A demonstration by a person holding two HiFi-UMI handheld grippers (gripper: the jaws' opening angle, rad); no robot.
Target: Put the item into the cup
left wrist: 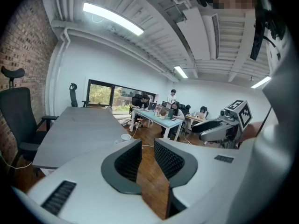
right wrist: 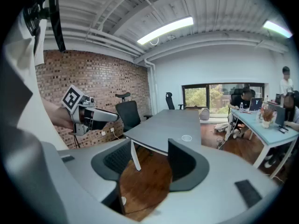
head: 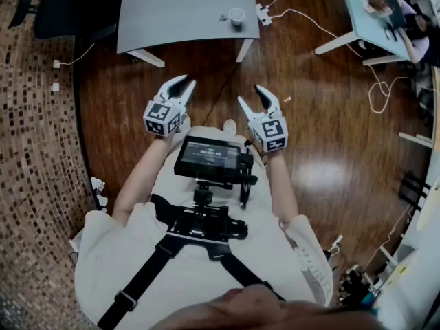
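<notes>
A white cup (head: 236,16) stands near the front edge of a grey table (head: 179,9), well ahead of both grippers. A small dark item (head: 222,18) lies just left of it. My left gripper (head: 187,82) hovers over the wood floor, its jaws a little apart with nothing between them. My right gripper (head: 249,93) is level with it, open wider and also empty. In the left gripper view the cup (left wrist: 125,136) shows beyond the jaws (left wrist: 147,143). From the right gripper (right wrist: 149,146) the cup (right wrist: 186,137) sits on the table's near right part.
A black office chair (head: 62,9) stands left of the table. White cables (head: 309,20) run across the floor toward a light-blue desk (head: 375,19) at the right. A small pink scrap (head: 287,100) lies on the floor. People sit at far desks (left wrist: 163,118).
</notes>
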